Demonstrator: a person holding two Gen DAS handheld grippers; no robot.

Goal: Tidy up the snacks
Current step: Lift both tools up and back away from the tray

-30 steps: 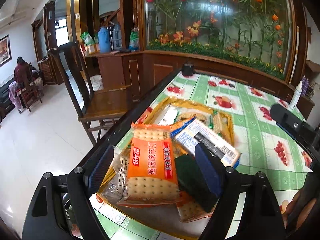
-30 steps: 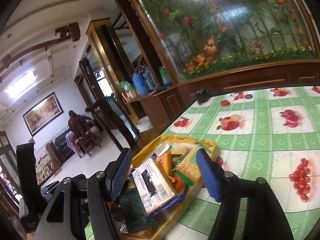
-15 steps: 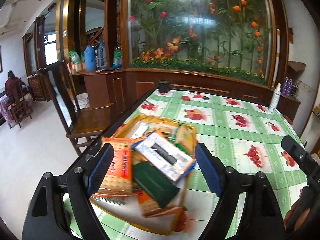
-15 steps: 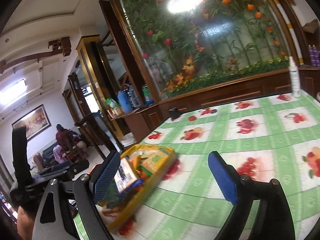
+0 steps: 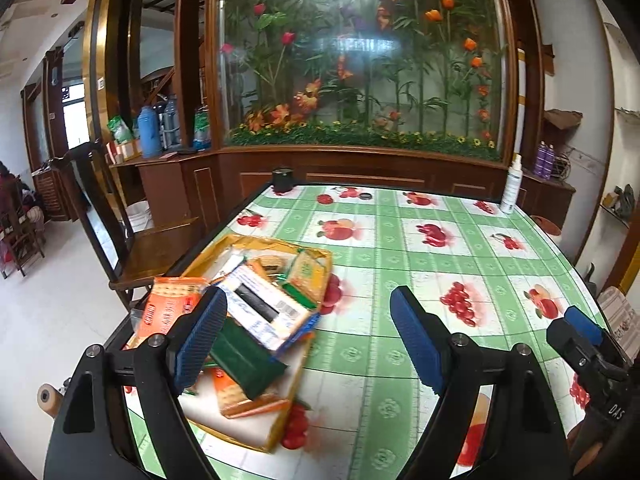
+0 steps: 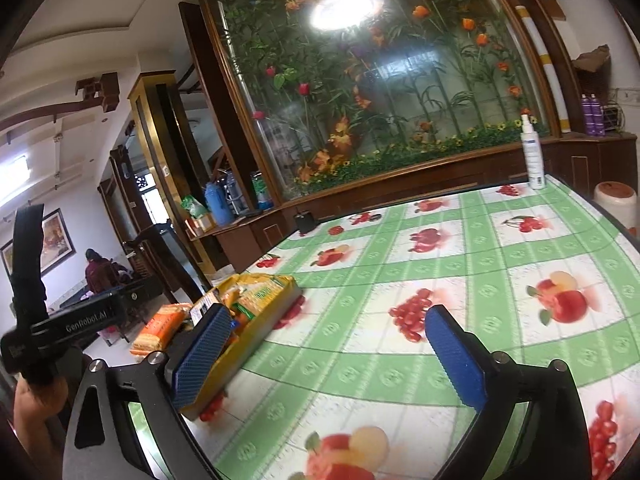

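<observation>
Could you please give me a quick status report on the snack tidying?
Both grippers, left and right, open and empty; right jaws just widened. Snack packets heaped in yellow tray at table corner. Nothing in the way.

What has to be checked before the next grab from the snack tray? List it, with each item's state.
1. Left gripper open and empty: ok.
2. Right gripper empty: ok; its jaws have just been opening, nothing between them.
3. Snacks lying tidy in the yellow tray: not ok, loosely piled, with the blue-and-white box tilted on top.
4. Orange cracker pack inside the tray: not ok, it sits past the rim by the table edge.
5. Spray bottle out of the way: ok, at the table's far edge.
</observation>
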